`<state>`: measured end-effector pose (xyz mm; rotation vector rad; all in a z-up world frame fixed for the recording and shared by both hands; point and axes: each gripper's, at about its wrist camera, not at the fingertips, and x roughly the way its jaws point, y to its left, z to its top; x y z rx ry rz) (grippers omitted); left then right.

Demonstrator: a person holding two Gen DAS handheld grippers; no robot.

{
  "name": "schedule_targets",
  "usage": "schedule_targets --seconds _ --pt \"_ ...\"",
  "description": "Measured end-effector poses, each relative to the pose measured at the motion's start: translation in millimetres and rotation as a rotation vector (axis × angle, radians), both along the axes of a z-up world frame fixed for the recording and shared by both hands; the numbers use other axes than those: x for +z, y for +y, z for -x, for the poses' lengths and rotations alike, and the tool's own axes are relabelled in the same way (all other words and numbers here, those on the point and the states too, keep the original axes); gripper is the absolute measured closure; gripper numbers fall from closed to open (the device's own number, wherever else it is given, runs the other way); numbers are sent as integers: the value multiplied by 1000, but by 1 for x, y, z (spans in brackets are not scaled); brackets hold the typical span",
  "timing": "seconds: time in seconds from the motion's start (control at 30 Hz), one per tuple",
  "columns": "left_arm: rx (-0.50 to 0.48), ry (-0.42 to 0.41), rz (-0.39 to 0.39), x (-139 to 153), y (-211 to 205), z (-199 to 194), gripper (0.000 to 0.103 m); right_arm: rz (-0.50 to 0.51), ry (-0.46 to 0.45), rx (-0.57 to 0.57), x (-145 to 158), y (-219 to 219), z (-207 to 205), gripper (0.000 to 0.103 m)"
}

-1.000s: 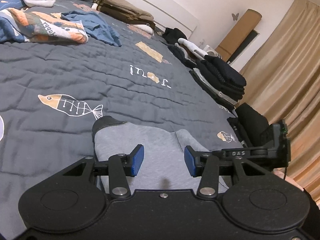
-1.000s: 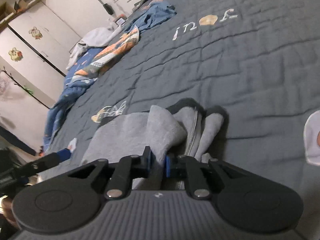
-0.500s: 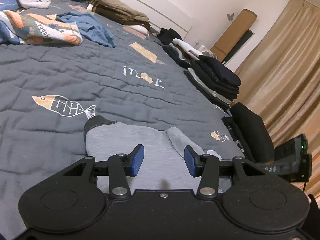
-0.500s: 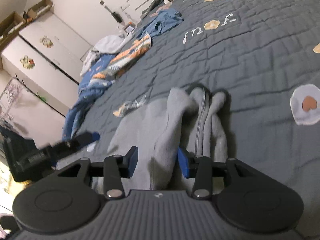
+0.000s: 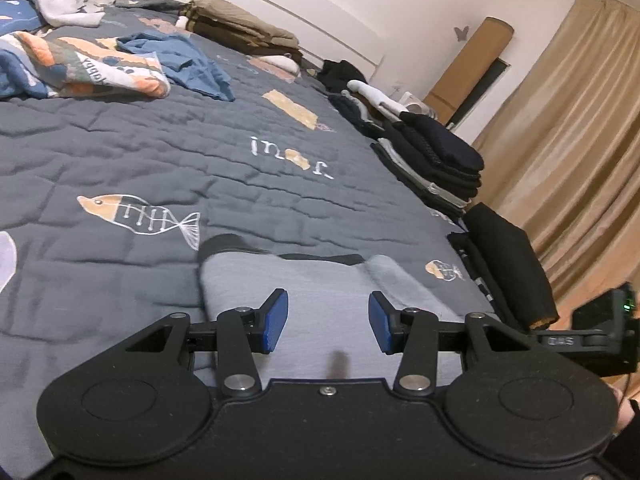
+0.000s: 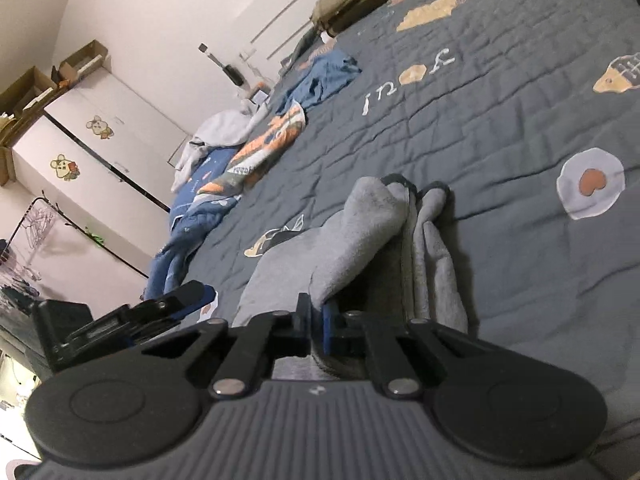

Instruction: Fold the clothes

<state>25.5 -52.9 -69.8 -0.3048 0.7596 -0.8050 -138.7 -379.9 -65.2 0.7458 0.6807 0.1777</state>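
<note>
A grey sweatshirt (image 5: 320,288) with dark cuffs lies on the dark quilted bedspread (image 5: 200,152), partly folded. My left gripper (image 5: 328,318) hovers over its near part, blue pads well apart and nothing pinched between them. In the right wrist view the sweatshirt (image 6: 360,232) is bunched into ridges, and my right gripper (image 6: 316,320) is shut on a raised fold of it near the edge. The left gripper's body (image 6: 160,308) shows at the lower left there, and the right gripper's body (image 5: 592,340) sits at the right edge of the left wrist view.
Stacks of folded dark clothes (image 5: 436,160) and a black folded garment (image 5: 508,264) line the bed's right side. A loose blue shirt (image 5: 188,64), a patterned blanket (image 5: 80,68) and khaki folded clothes (image 5: 240,32) lie at the far end. Curtains (image 5: 580,140) hang on the right.
My right gripper let go of the grey fabric, opened, shifted sideways, then shut on a fold of the sweatshirt again. The left gripper kept its opening and barely moved.
</note>
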Motion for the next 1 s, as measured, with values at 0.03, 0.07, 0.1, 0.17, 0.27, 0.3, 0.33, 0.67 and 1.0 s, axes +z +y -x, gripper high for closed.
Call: schedule_targets --seconds 0.03,0.07,0.1,0.17,0.27,0.3,0.33,0.67,1.0 --pt "4 3 -5 -1 0 -1 59 30 13 5 -1 0 -2 98" --pt "4 10 -17 -2 -1 -2 58 61 27 9 -4 1 -4 98" --pt "1 19 -33 -4 -2 -3 59 91 56 8 -11 1 -8 98" --pt "-2 33 -67 -9 -5 -4 59 123 94 18 -27 2 -16 96" --pt "8 48 -102 -16 -7 -8 59 136 107 42 -43 2 -26 95" --pt "15 52 -108 -18 -6 -10 58 152 106 54 -39 3 -29 95" --pt "23 54 -111 -19 -6 -12 58 163 105 60 -35 4 -30 93" --pt "72 200 -73 -45 -1 -73 54 121 66 56 -30 -1 -32 70" --pt "-13 287 -86 -78 -26 -103 82 94 37 37 -37 -5 -44 68"
